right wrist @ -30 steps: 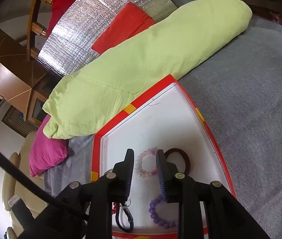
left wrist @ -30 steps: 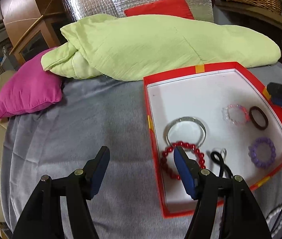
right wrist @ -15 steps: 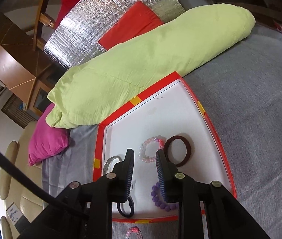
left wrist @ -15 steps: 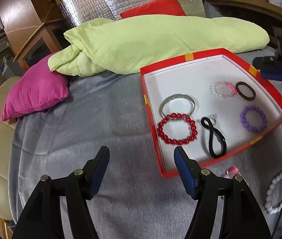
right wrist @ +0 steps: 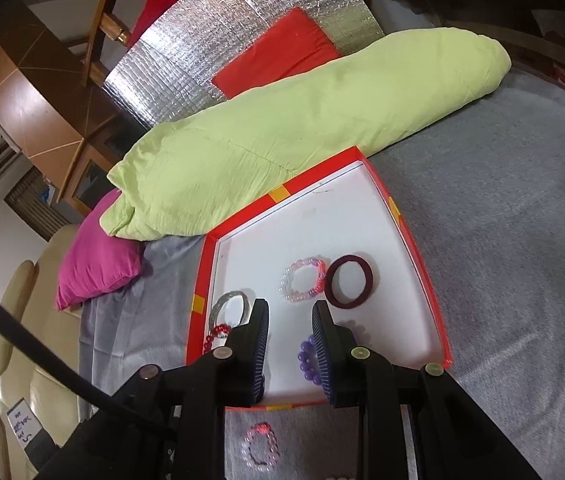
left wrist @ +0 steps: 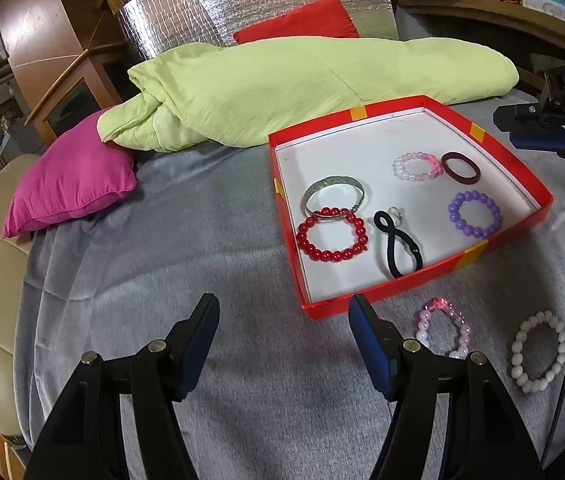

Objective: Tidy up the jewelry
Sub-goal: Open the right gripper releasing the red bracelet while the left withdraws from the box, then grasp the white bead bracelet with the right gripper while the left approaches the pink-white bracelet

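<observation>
- Left gripper [left wrist: 282, 320]: jaws spread wide, empty, above the grey blanket [left wrist: 162, 280] just before the red tray [left wrist: 514, 162].
- Right gripper [right wrist: 290, 330]: narrow gap, nothing held, over the tray.
- Pink bracelet [left wrist: 442, 328] and white bracelet [left wrist: 538, 350]: on the blanket, outside the tray.

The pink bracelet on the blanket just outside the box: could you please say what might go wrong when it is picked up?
The pink bracelet lies close to the box wall, so a finger may bump the box. The white bracelet lies nearby and could get nudged. The soft blanket may bunch between the fingers.
</observation>
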The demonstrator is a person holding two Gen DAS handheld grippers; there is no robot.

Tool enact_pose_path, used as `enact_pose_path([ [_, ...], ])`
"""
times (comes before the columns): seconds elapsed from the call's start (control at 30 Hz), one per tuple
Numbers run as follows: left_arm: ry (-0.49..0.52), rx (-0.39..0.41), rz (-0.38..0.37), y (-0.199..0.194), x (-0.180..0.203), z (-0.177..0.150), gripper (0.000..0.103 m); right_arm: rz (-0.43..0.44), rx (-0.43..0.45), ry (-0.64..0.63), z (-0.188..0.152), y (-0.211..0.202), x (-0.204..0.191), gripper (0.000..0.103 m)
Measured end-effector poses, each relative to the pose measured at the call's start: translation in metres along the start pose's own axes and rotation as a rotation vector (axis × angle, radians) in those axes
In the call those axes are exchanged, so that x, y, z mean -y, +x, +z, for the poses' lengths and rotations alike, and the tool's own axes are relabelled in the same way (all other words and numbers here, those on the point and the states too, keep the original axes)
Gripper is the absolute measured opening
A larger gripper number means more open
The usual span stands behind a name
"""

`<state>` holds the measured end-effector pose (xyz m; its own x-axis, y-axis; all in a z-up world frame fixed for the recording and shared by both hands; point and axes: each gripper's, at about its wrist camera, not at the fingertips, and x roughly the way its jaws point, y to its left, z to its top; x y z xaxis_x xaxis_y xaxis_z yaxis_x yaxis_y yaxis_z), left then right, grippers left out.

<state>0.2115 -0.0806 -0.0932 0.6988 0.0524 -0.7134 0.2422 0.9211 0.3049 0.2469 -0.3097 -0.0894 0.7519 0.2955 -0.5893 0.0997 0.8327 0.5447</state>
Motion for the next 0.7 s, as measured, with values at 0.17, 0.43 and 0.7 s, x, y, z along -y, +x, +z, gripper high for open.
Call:
enact_pose_path([
  [0.17,-0.004,-0.007,-0.003,-0.002,0.001,-0.006,0.068,-0.003,-0.010,-0.016,-0.008,-0.011,0.003,0.026],
  [0.43,-0.003,-0.029,-0.008,-0.002,0.003,-0.015,0.068,-0.012,-0.035,-0.024,-0.023,-0.023,0.010,0.026],
  [0.7,-0.013,-0.048,-0.020,-0.001,0.005,-0.022,0.068,-0.040,-0.084,-0.016,-0.038,-0.027,0.019,0.026],
])
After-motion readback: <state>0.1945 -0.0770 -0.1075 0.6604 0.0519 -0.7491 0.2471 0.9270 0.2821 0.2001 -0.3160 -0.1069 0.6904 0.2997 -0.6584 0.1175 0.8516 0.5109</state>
